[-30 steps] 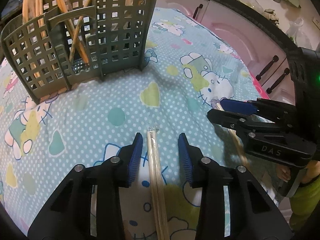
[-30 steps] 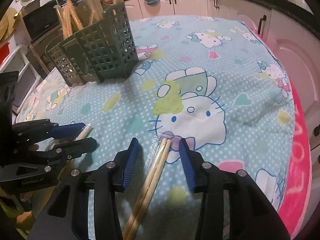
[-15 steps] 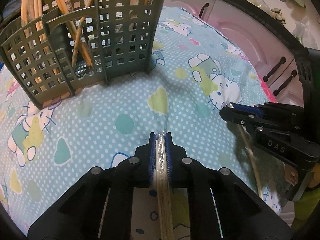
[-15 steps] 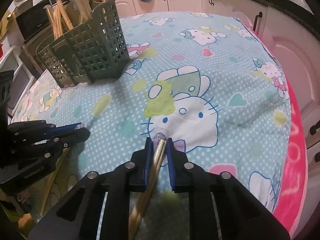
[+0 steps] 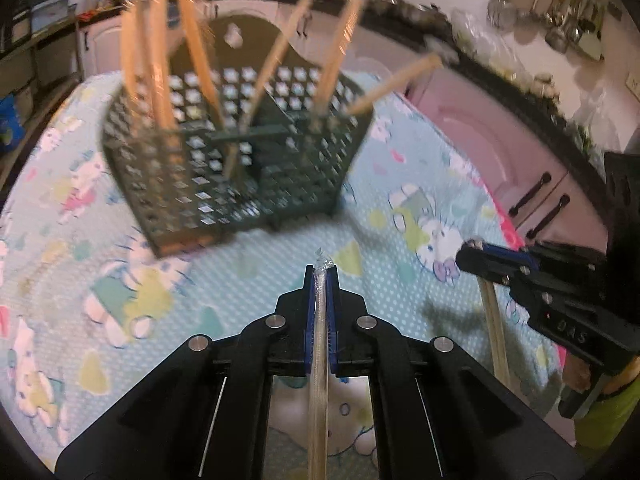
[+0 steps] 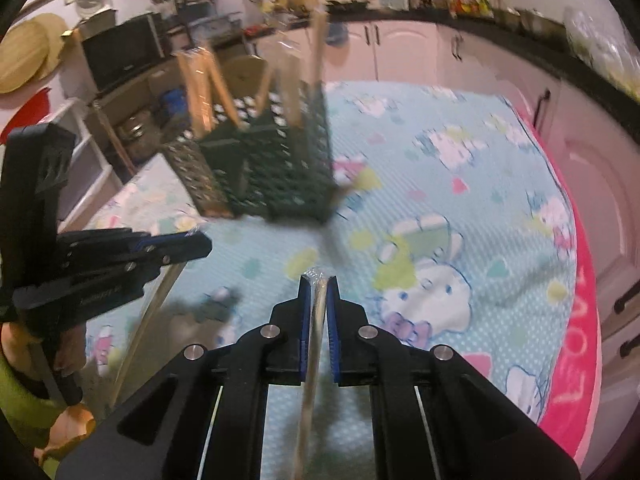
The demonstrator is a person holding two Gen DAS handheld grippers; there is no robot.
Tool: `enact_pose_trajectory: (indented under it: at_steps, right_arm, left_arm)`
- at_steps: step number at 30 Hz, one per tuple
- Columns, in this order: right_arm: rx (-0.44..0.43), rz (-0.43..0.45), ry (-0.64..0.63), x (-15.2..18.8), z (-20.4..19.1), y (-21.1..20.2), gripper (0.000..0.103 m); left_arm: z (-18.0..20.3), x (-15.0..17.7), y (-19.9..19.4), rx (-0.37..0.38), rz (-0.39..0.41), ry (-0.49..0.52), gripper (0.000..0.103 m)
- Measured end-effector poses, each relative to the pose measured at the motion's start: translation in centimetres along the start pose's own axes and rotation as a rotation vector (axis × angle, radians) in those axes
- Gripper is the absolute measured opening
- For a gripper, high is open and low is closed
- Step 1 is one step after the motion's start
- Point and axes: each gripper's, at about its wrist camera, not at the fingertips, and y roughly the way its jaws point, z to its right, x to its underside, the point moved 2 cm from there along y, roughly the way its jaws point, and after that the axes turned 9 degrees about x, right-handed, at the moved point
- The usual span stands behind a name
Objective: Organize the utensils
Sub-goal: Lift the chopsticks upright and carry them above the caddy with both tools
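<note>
Mid-task: left gripper (image 5: 320, 276) and right gripper (image 6: 318, 284) are each clamped on a plastic-wrapped chopstick pair (image 5: 318, 352) (image 6: 312, 344), held above the tablecloth (image 5: 400, 280), with the part-filled green utensil basket (image 5: 240, 168) at 11 o'clock awaiting both.

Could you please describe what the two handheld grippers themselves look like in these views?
Both are the same build. The left gripper and right gripper have angular matte black bodies with round silver screw heads, and two fingers lined with ribbed blue pads. Seen from the side, the right gripper carries raised lettering reading DAS and a tiny red light. No cables show.
</note>
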Motion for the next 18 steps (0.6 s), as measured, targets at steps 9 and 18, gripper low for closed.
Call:
enact_pose_trajectory:
  at_steps: [9,18]
  right_arm:
    - [-0.037,0.105,-0.045,-2.3,-3.9,-2.7,0.007]
    - [-0.051,0.226,-0.101,-5.0,-7.1,-5.0,0.007]
  left_arm:
    - [-2.2,-1.8,-4.1,-0.013,0.120,-0.052,0.001]
    - [-4.4,-3.1,-7.6,-0.028,0.239,-0.099,0.001]
